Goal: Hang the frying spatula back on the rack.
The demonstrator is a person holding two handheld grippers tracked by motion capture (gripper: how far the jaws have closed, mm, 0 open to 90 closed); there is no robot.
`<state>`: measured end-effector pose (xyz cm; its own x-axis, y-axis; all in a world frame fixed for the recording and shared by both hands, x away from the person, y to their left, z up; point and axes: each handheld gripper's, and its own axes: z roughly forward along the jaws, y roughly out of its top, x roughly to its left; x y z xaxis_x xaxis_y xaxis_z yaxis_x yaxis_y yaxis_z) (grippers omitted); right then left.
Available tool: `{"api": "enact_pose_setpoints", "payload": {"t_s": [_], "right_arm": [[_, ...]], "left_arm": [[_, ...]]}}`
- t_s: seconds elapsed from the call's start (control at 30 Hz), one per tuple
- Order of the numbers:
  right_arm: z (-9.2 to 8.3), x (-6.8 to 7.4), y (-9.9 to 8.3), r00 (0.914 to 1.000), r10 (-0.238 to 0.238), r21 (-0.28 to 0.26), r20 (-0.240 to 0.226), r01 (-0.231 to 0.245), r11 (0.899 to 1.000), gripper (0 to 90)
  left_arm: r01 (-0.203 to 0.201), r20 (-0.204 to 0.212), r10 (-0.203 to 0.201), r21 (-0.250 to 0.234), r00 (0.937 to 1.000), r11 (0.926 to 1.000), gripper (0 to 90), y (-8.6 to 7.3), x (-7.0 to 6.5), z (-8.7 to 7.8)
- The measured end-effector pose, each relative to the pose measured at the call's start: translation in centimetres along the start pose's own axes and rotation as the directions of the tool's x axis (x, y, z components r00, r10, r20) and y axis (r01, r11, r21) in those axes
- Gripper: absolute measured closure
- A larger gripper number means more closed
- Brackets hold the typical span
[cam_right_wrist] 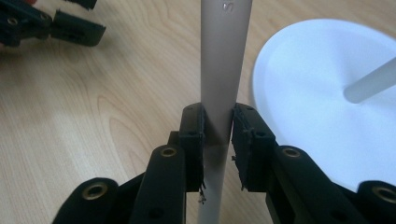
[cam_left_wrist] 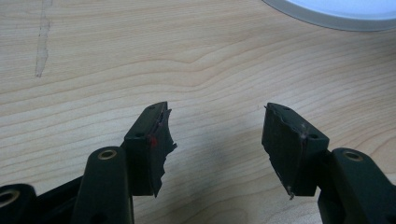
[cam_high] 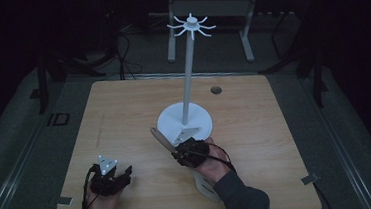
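The right gripper [cam_high: 186,152] has its jaws clamped on the handle of a long, pale beige utensil with a flat tapering handle [cam_right_wrist: 223,60], gripping it partway along so that the free end points away from the hand, above the light wood-grain desk [cam_high: 124,114]. In the high view this utensil [cam_high: 161,139] lies just beside the round base of the tall white hanging stand with a slim pole and a crown of short radial hooks at the top [cam_high: 187,79]; the round white base [cam_right_wrist: 317,93] sits close to the right of the clamped handle. The left gripper [cam_high: 110,179] rests low near the front edge of the desk, well apart from the stand, with its jaws standing wide apart over bare wood and holding nothing. The main risk, as a judgement, is slippage: the handle is smooth and narrow, the jaws hold it on two small contact faces, and any tilt during lifting can let it rotate or slide out. A second risk is collision: the hooks are thin and high above a slender pole, so a misjudged approach can push the pole and rock or shift the unrestrained stand, since the left gripper does not brace the base. Whether the handle end carries a hanging hole cannot be told here, and a poor match with a hook would leave the utensil free to drop.
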<state>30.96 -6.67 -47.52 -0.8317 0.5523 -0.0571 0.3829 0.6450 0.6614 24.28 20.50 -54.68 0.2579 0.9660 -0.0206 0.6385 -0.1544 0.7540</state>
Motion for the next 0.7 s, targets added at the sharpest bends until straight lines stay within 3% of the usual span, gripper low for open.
{"api": "enact_pose_setpoints", "payload": {"t_s": [0.23,0.7], "right_arm": [[-1.0,-0.3,0.0,0.9998,0.016,-0.042,0.015,-0.016,0.999,74.3],[-3.5,-1.6,-0.3,0.9963,0.053,-0.175,0.068,-0.04,0.984,74.4]], "left_arm": [[-0.002,-0.001,0.002,0.001,1.0,1.0,41.7,0.0,0.0,-0.1],[-0.005,-0.004,0.005,-0.001,1.0,1.0,41.8,0.0,0.0,-0.2]]}}
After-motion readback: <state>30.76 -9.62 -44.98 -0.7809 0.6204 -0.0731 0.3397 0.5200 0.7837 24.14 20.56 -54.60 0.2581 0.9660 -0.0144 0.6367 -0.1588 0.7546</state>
